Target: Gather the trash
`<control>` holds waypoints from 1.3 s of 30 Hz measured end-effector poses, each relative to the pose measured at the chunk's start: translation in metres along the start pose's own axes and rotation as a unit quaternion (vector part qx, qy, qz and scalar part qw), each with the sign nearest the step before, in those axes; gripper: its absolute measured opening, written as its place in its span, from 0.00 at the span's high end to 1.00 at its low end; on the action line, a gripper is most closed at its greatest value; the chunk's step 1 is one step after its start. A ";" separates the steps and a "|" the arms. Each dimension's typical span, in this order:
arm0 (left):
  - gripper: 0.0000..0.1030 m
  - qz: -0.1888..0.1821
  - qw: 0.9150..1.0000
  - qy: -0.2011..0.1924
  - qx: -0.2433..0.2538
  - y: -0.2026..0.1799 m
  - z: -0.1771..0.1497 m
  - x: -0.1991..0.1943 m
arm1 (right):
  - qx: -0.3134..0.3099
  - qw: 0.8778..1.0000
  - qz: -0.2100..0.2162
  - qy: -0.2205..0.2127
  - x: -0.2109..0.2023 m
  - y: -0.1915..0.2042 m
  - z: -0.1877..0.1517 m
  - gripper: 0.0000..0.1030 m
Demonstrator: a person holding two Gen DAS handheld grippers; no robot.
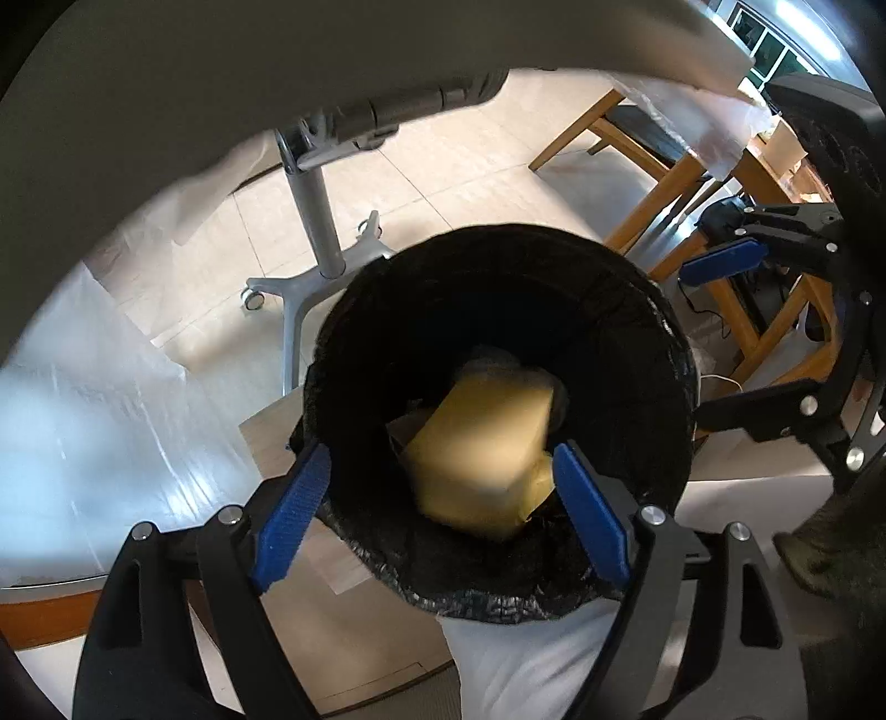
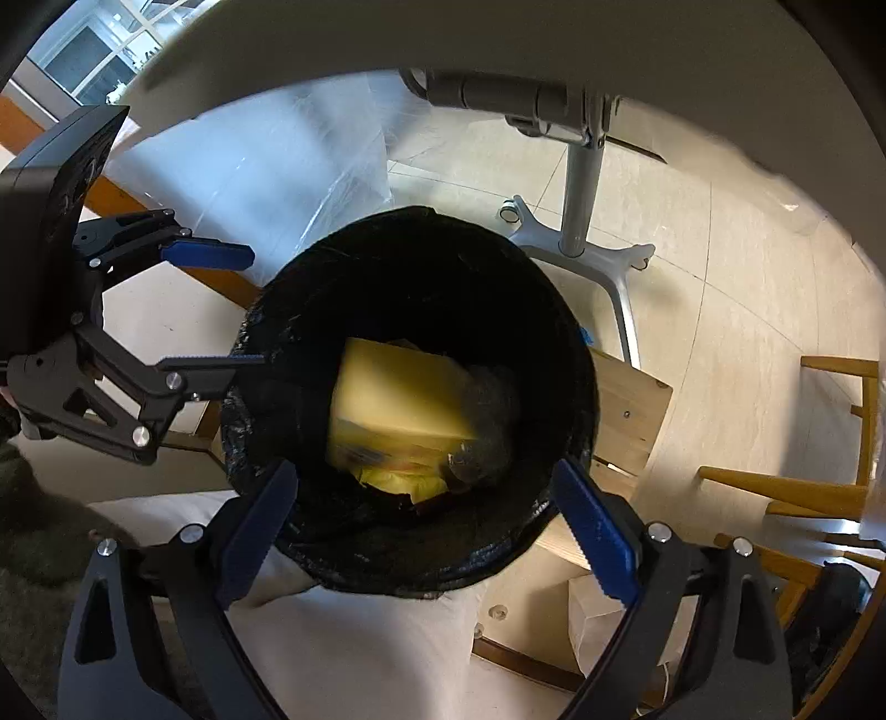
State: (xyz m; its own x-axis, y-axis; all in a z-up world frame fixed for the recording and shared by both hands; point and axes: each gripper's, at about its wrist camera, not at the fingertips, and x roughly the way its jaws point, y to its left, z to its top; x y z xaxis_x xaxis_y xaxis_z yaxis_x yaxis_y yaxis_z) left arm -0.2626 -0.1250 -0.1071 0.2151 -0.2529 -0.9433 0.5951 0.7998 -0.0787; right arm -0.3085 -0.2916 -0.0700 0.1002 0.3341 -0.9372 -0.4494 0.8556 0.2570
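Observation:
A round bin lined with a black bag [image 1: 626, 354] stands below both grippers; it also shows in the right wrist view [image 2: 310, 299]. A blurred yellow box [image 1: 487, 443] is inside the bin mouth, above other yellow and grey trash [image 2: 482, 410]; the box also shows in the right wrist view [image 2: 398, 393]. My left gripper [image 1: 443, 509] is open over the bin's near rim, holding nothing. My right gripper [image 2: 426, 526] is open over the rim, empty. Each gripper appears at the side of the other's view: the right gripper [image 1: 714, 332] and the left gripper [image 2: 232, 310].
A grey table leg on a wheeled base [image 1: 310, 221] stands behind the bin. Clear plastic sheeting [image 1: 83, 399] lies to the left. Wooden chairs [image 1: 664, 183] stand to the right. A wooden board [image 2: 631, 415] lies beside the bin. The tabletop's underside [image 2: 498, 33] hangs overhead.

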 end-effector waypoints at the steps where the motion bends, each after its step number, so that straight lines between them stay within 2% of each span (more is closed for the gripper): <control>1: 0.19 0.002 1.000 -0.003 -0.001 0.000 0.000 -0.005 | -0.004 1.000 -0.001 -0.004 -0.008 0.001 -0.002 0.11; 4: 0.19 0.003 1.000 -0.018 -0.006 0.001 -0.004 -0.033 | -0.005 1.000 -0.002 -0.008 -0.025 0.000 -0.002 0.11; 6: 0.13 0.007 0.999 -0.034 -0.008 0.001 -0.005 -0.056 | -0.007 1.000 0.012 -0.025 -0.051 0.001 -0.004 0.09; 11: 0.08 0.017 0.996 -0.089 -0.016 0.003 0.006 -0.109 | -0.008 0.996 0.023 -0.083 -0.117 0.000 0.002 0.07; 16: 0.02 0.028 0.986 -0.162 -0.040 0.019 0.035 -0.155 | 0.021 0.986 0.020 -0.166 -0.166 -0.017 0.021 0.04; 18: 0.02 0.039 0.979 -0.191 -0.054 0.028 0.044 -0.172 | 0.034 0.979 0.009 -0.203 -0.183 -0.024 0.030 0.04; 20: 0.02 0.059 0.971 -0.220 -0.070 0.041 0.057 -0.184 | 0.046 0.971 -0.021 -0.236 -0.193 -0.033 0.041 0.04; 22: 0.02 0.075 0.964 -0.238 -0.088 0.054 0.067 -0.189 | 0.064 0.960 -0.066 -0.265 -0.195 -0.042 0.053 0.04; 26: 0.02 0.103 0.953 -0.257 -0.122 0.086 0.088 -0.188 | 0.087 0.945 -0.122 -0.290 -0.190 -0.071 0.077 0.04; 31: 0.02 0.107 0.944 -0.262 -0.171 0.135 0.115 -0.168 | 0.128 0.937 -0.152 -0.287 -0.180 -0.123 0.119 0.04; 35: 0.02 0.135 0.942 -0.244 -0.187 0.171 0.139 -0.146 | 0.144 0.932 -0.178 -0.282 -0.170 -0.156 0.150 0.04; 39: 0.02 0.142 0.939 -0.230 -0.211 0.205 0.154 -0.127 | 0.180 0.928 -0.176 -0.274 -0.157 -0.191 0.168 0.04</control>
State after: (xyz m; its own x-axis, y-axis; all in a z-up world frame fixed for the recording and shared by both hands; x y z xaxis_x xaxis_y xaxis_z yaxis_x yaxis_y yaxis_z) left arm -0.0483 -0.0133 0.0460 0.6883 -0.1280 -0.7141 0.1248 0.9905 -0.0572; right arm -0.0892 -0.4407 0.0679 0.6647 0.0754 -0.7433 0.0123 0.9937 0.1117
